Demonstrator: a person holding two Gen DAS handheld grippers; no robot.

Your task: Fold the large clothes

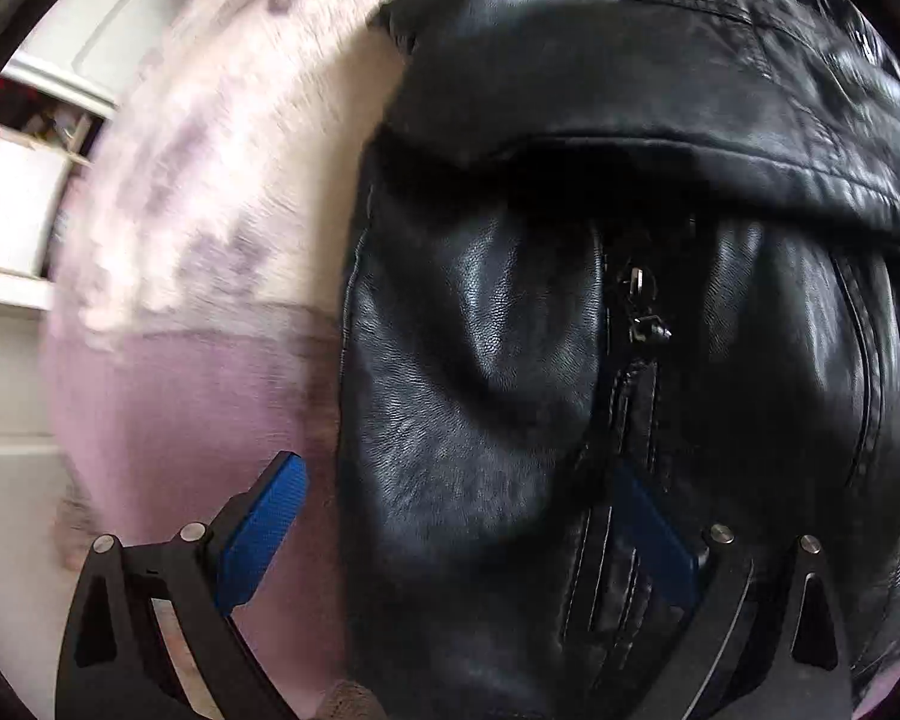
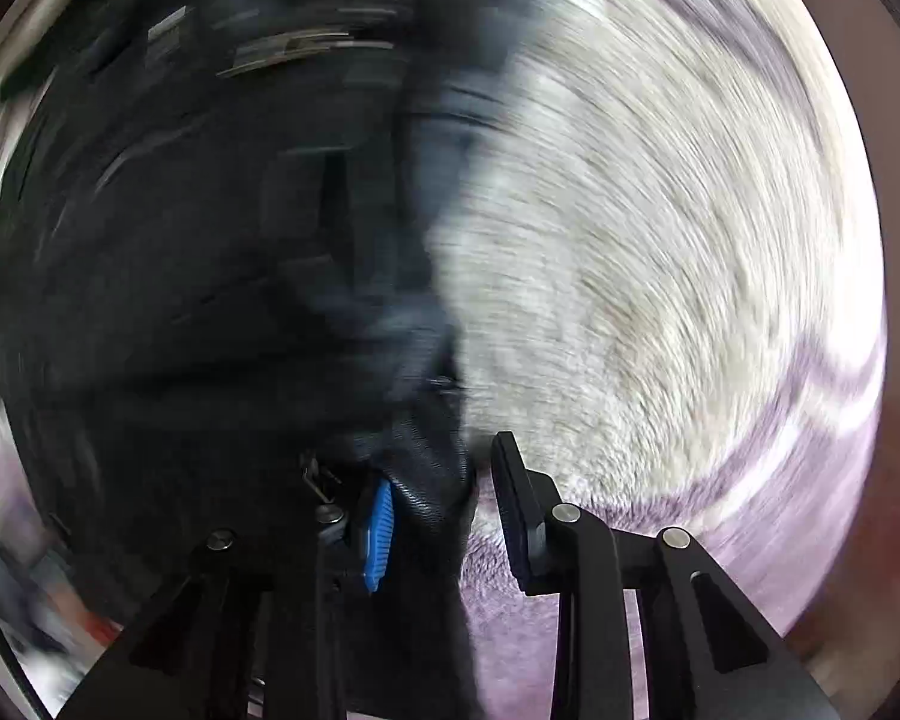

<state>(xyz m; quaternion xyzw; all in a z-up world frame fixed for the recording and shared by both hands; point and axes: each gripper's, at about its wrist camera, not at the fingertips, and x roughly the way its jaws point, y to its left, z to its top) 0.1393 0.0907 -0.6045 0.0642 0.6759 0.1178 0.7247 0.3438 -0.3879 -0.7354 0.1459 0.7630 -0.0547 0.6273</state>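
A black leather jacket [image 1: 600, 300] lies on a pink and white fuzzy blanket [image 1: 210, 210]. Its front zipper [image 1: 645, 324] runs down the middle of the left wrist view. My left gripper [image 1: 456, 492] is open wide, its jaws straddling the jacket's left edge, one blue pad [image 1: 264, 528] over the blanket and the other over the leather. In the blurred right wrist view, my right gripper [image 2: 444, 498] has a fold of the black jacket [image 2: 210, 270] between its jaws, which stand partly apart around it.
White furniture with an open shelf [image 1: 24, 192] stands at the far left beyond the blanket. The blanket [image 2: 660, 270] fills the right of the right wrist view, with a purple band near the gripper.
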